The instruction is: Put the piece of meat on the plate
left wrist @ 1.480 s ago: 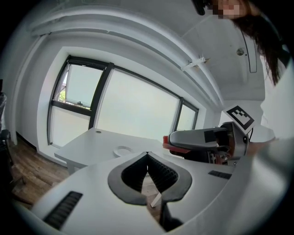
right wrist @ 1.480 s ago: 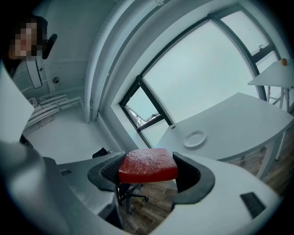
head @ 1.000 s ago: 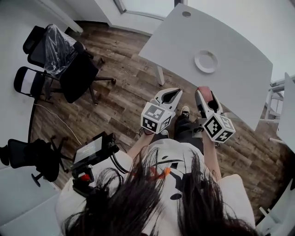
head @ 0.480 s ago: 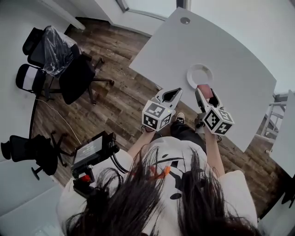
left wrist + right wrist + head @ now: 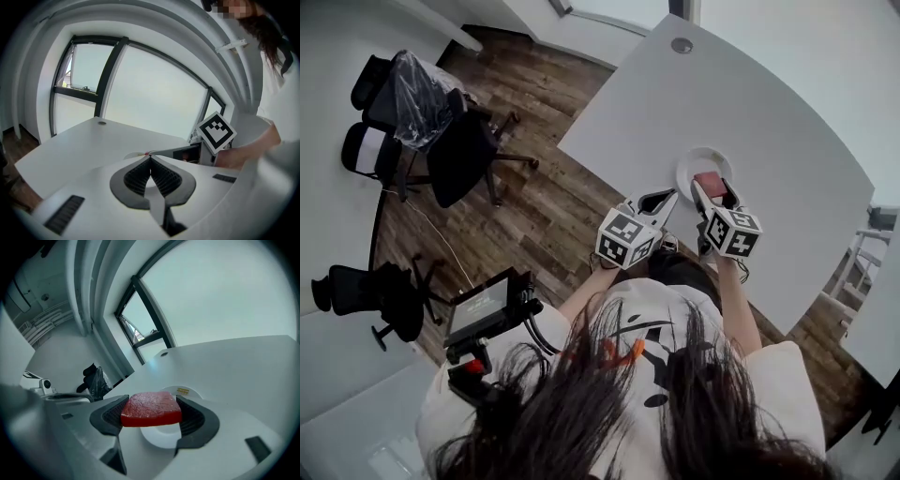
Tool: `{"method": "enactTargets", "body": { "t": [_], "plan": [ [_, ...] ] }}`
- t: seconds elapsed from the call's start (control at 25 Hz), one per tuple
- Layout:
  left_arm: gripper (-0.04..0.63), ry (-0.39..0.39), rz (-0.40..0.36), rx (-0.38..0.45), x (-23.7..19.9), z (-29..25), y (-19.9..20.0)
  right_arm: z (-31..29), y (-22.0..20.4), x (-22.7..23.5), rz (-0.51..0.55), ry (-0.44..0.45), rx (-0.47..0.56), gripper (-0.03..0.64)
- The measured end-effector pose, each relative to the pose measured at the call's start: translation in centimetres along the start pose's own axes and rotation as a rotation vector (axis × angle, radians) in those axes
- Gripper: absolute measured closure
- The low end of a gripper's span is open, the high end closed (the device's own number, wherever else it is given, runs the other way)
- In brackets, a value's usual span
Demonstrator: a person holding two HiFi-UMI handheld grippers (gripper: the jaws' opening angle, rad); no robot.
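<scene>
We see the right tool (image 5: 152, 414) pinching a red, slab-shaped piece of meat (image 5: 151, 408): both dark ribbed pads press on its short sides, and it lies level between them. In the right gripper view, the round white plate (image 5: 159, 439) shows right under and behind the meat, with a small yellow sticker (image 5: 183, 391) on its far rim. In the head view the meat (image 5: 709, 179) sits over the near part of the plate (image 5: 688, 167). We cannot tell whether it touches the plate.

The plate stands on a pale grey counter (image 5: 769, 112), not far from the edge nearest the person. A round cable port (image 5: 681, 44) sits at the counter's far end.

The left tool (image 5: 150, 160) has its jaws pressed together, pads meeting at the tips, with nothing between them. In the head view it (image 5: 664, 198) is just beside the right tool (image 5: 711, 190), at the counter's near edge and off the plate.

Black office chairs (image 5: 459, 155) stand on the wooden floor (image 5: 553, 197), well apart from the counter.
</scene>
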State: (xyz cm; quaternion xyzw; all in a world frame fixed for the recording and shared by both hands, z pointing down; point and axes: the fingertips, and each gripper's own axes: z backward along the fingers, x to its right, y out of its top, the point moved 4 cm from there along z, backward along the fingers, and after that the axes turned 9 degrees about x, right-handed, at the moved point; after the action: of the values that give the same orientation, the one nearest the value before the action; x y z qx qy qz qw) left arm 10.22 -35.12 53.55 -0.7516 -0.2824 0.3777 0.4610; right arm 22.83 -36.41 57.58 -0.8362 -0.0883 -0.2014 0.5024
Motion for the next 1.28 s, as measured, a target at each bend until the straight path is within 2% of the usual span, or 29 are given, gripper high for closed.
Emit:
{"method": "enactTargets", "body": {
  "t": [0.28,0.52,1.16,1.28],
  "plan": [
    [0.589,0.009,0.002,-0.040,0.0,-0.2,-0.8,-3.0,-2.0,-0.9,0.126,0.034,-0.119,0.311],
    [0.589,0.026,0.004,-0.052,-0.4,0.0,-1.0,-4.5,-2.9,-0.8,0.157,0.016,-0.168,0.311],
    [0.589,0.048,0.007,-0.040,-1.0,0.0,-0.6,-5.5,-4.1,-1.2,0.318,0.020,-0.337,0.311],
    [0.589,0.060,0.006,-0.033,-1.3,0.2,-0.5,-5.7,-4.3,-1.1,0.345,0.016,-0.340,0.311]
  ]
}}
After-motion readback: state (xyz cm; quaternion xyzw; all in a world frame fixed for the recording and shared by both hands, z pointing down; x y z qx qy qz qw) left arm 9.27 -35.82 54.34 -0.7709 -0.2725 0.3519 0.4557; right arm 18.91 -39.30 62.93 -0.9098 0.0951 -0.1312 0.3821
